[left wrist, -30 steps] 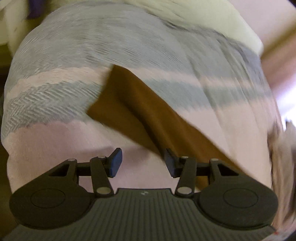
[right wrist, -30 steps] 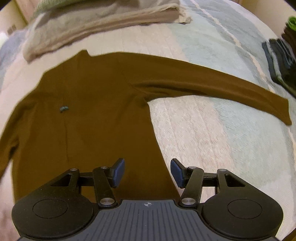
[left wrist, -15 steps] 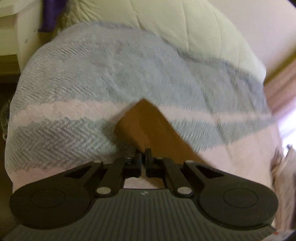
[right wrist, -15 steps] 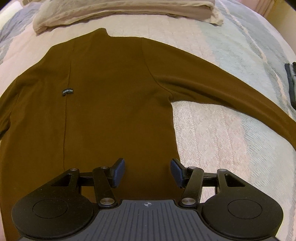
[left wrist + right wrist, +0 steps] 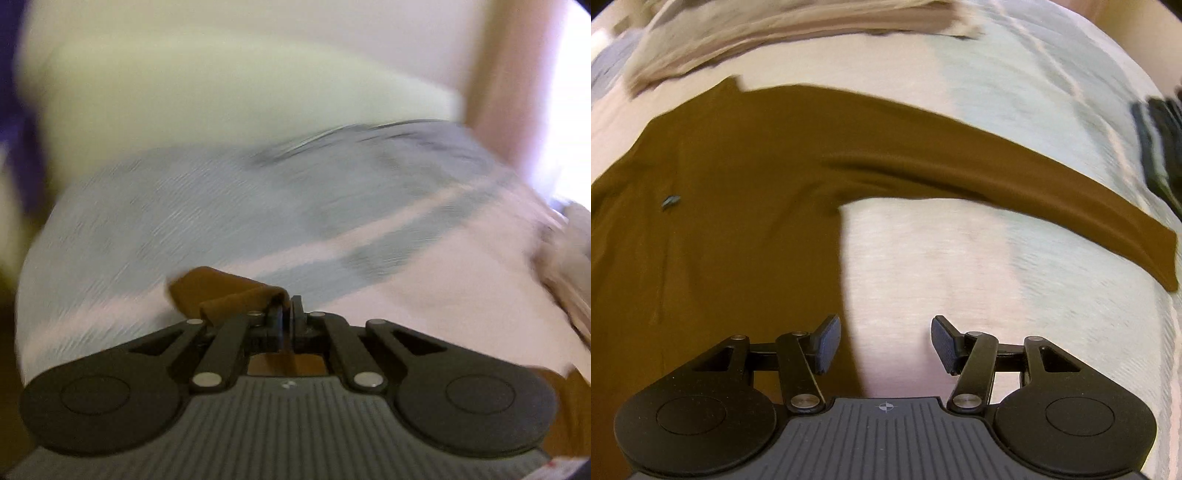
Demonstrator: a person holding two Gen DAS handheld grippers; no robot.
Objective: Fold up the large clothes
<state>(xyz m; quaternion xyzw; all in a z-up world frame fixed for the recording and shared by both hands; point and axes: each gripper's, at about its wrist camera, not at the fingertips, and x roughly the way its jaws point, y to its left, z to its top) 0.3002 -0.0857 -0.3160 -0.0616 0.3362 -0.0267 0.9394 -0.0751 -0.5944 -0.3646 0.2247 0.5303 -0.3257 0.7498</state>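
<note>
A brown long-sleeved top (image 5: 731,192) lies spread flat on a bed, its body filling the left of the right wrist view and one sleeve (image 5: 1015,184) stretched out to the right, its cuff near the view's right edge. A small dark tag (image 5: 670,201) sits on the body of the garment. The bed is covered by a bedspread (image 5: 960,266) in pale pink and light blue bands.

The right gripper (image 5: 882,341) hovers over the side seam of the top, below the armpit, its jaws spread wide and empty: the left pad over brown cloth, the right pad over bare bedspread.

In the left wrist view, heavily blurred, the left gripper (image 5: 286,317) has its jaws pressed together on an end of the brown fabric (image 5: 221,291), which folds out to the left of the fingertips above the bedspread (image 5: 184,206); more brown cloth shows below, between the gripper's arms.

Beyond the top, a folded beige cloth (image 5: 783,33) lies along the far side of the bed. A stack of dark folded items (image 5: 1156,136) lies at the right edge of the bed. In the left wrist view a pale green quilted cover (image 5: 221,92) lies beyond the bedspread.
</note>
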